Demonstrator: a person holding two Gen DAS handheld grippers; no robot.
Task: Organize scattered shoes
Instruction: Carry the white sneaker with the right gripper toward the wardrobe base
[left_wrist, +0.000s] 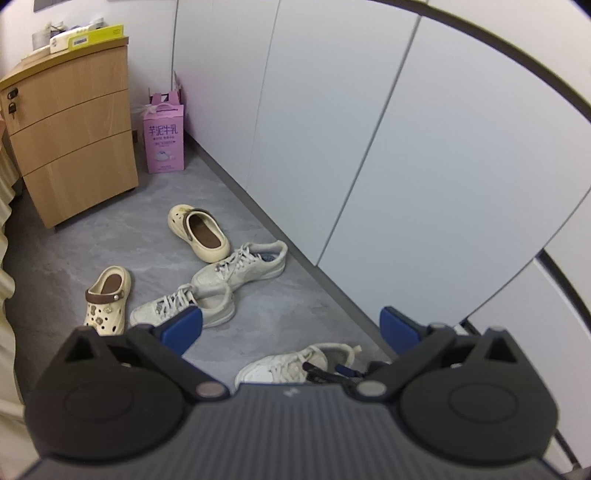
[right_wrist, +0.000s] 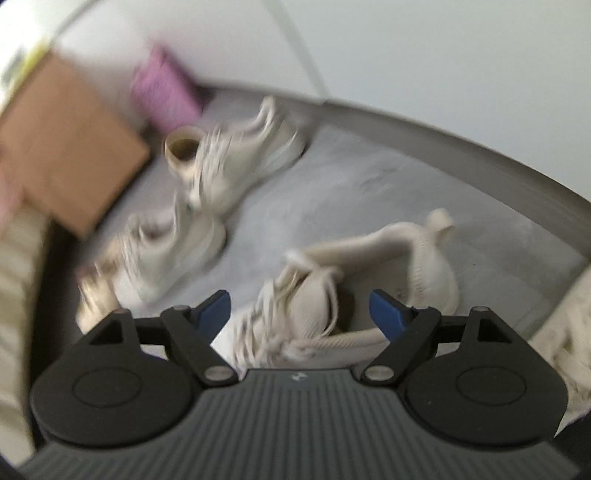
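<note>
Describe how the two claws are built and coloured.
Both look alike. The left claw and right claw each have two blue fingertips on black linkage arms with silver pivot pins, hinged from rounded black housings. Between the housings sits a dark grey ribbed body with a small white mark. No cables, sleeves or hands show.

Two clogs (left_wrist: 110, 295) lie left of the sneakers (left_wrist: 240, 269), box (left_wrist: 165, 142) behind.

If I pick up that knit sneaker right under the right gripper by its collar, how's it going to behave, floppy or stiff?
Probably floppy: the knit sneaker has a soft ribbed collar that already sags and folds, so it may collapse between the pads. Its loose laces trail out and will likely dangle or snag. It looks light for its size. The view is blurred, so sole stiffness is unclear. The right gripper stands open above it.
</note>
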